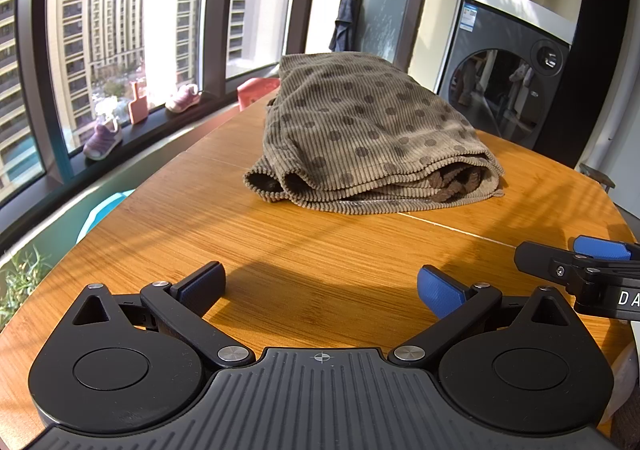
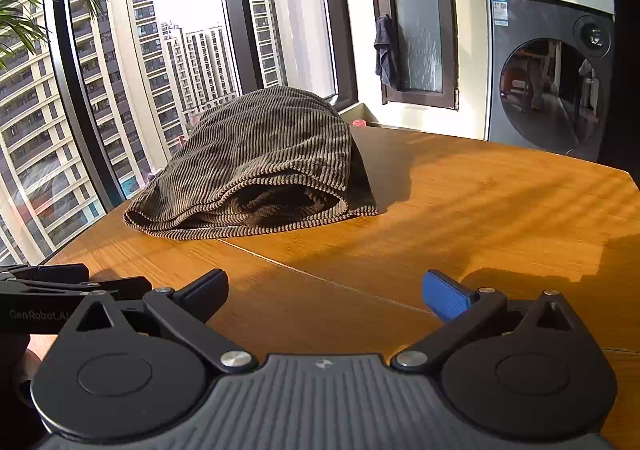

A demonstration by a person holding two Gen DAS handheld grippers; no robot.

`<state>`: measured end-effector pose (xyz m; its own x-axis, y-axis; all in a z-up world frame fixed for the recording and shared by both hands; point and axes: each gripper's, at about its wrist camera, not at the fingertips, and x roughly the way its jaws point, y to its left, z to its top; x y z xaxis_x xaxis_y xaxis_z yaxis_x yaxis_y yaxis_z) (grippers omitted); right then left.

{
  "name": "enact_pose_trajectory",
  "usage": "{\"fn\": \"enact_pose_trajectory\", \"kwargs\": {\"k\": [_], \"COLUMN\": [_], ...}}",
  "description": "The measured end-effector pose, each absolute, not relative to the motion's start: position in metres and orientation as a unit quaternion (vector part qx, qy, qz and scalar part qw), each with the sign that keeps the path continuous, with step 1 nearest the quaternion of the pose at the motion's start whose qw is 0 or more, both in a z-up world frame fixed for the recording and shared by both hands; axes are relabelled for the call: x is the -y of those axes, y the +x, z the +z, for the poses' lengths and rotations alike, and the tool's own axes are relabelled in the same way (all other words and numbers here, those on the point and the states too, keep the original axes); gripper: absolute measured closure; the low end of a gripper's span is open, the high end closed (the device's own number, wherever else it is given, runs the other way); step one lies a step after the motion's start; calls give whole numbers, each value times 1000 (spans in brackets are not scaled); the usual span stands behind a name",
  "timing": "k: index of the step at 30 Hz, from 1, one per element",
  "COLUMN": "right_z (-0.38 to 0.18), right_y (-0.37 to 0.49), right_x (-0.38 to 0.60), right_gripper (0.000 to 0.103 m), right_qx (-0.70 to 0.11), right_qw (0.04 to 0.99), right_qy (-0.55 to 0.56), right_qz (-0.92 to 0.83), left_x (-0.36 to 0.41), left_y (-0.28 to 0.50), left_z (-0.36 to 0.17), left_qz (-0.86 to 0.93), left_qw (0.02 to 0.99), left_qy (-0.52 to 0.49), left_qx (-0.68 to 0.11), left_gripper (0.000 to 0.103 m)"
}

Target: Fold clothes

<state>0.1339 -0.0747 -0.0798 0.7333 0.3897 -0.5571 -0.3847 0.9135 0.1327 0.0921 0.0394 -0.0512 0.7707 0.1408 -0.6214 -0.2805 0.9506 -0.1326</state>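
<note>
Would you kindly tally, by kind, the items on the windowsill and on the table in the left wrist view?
Children's shoes: 2
Orange paddle-shaped board on the sill: 1
Brown polka-dot corduroy garment, folded on the wooden table: 1
Total: 4

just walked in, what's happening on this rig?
A person holds a two-finger gripper in each hand over a wooden table. Both the left gripper and the right gripper are open and hold nothing, back from the cloth with bare table between. The only garment is a brown polka-dot corduroy piece, lying folded in a loose bundle farther along the table, with its layered edges facing the grippers. Neither gripper touches it.
</note>
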Motion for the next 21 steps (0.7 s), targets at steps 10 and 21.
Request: {"fn": "enact_pose_trajectory", "kwargs": {"k": [10, 21], "right_z": [-80, -81], "right_y": [135, 136], "right_x": [75, 75], "right_gripper": [0, 0], "right_qx": [-306, -308], "right_qw": [929, 929], "right_qy": [3, 5], "right_qz": [206, 206], "left_x": [-40, -40], "left_y": [92, 92], "left_z": [-51, -51], "left_qz": [113, 113], "left_qw": [935, 934], "left_qy": [-110, -112], "left_qx": [-319, -318], "left_gripper": [0, 0]}}
